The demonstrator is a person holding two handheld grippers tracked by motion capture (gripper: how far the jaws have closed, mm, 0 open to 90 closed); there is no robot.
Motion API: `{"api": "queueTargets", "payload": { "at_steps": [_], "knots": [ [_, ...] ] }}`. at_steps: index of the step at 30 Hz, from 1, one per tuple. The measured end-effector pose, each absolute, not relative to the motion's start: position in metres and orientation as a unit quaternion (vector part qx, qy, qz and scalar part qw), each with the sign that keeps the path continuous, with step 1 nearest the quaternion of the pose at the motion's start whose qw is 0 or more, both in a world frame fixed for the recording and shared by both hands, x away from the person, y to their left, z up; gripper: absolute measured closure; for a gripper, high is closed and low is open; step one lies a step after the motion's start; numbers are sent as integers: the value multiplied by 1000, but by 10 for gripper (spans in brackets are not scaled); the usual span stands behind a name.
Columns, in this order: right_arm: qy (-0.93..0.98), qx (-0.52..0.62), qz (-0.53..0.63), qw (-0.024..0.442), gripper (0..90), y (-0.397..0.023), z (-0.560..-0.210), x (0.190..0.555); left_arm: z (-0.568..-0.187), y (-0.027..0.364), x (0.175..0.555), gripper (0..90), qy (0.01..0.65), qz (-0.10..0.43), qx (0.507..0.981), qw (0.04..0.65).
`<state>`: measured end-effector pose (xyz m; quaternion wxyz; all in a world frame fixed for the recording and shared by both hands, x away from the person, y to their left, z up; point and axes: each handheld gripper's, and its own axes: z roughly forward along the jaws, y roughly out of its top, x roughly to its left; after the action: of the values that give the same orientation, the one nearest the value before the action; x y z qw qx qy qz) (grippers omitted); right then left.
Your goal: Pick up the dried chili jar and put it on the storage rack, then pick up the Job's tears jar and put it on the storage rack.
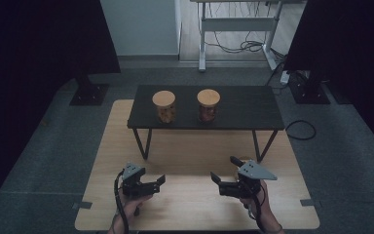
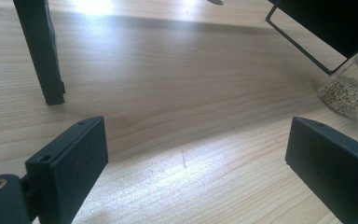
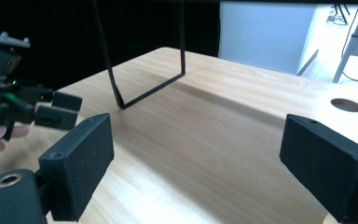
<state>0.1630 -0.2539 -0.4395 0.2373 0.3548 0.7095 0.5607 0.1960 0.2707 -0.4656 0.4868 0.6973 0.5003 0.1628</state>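
Note:
Two glass jars with round wooden lids stand on a low black table [image 1: 243,105]: the left jar [image 1: 164,107] and the right jar [image 1: 208,105]. Both grippers hover low over the wooden tabletop [image 1: 190,146] in front of it, their jaws pointing toward each other. My left gripper [image 1: 159,184] is open with nothing between its jaws, as its own view confirms [image 2: 196,163]. My right gripper [image 1: 224,169] is also open and empty [image 3: 196,158]. A third jar [image 2: 347,91], holding pale grains, appears at the right edge of the left gripper view.
The black table's thin legs [image 1: 141,144] stand on the wooden top, one leg [image 2: 39,51] close in the left gripper view. The right gripper view shows the left gripper [image 3: 58,109] in a hand, a leg frame [image 3: 144,88] and a round hole [image 3: 346,105] in the wood.

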Motion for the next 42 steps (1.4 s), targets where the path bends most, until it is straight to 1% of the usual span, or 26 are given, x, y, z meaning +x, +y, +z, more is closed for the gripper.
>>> {"api": "queueTargets", "payload": {
  "at_steps": [8, 11, 16, 28, 33, 34, 35, 36, 38, 42],
  "knots": [
    [716, 356, 559, 218, 85, -253, -468, 150, -466, 270, 196, 52, 501, 163, 698, 485],
    [729, 350, 546, 218, 79, -249, -473, 149, -466, 270, 196, 52, 500, 165, 699, 484],
    [740, 352, 536, 204, 85, -245, -480, 150, -467, 270, 197, 51, 499, 165, 701, 481],
    [742, 350, 537, 194, 80, -245, -482, 148, -466, 271, 195, 51, 499, 168, 700, 482],
    [735, 360, 542, 193, 57, -247, -482, 147, -466, 270, 195, 50, 499, 168, 702, 480],
    [732, 368, 540, 191, 38, -247, -481, 147, -466, 270, 195, 50, 498, 168, 702, 480],
    [732, 368, 540, 191, 38, -247, -481, 147, -466, 270, 195, 50, 498, 168, 702, 480],
    [733, 373, 537, 187, 13, -247, -480, 147, -466, 269, 195, 50, 498, 169, 702, 480],
    [735, 375, 533, 184, 0, -247, -479, 147, -466, 269, 195, 50, 498, 169, 702, 480],
    [735, 374, 537, 176, 0, -252, -478, 147, -466, 269, 195, 50, 499, 168, 703, 478]
  ]
}}
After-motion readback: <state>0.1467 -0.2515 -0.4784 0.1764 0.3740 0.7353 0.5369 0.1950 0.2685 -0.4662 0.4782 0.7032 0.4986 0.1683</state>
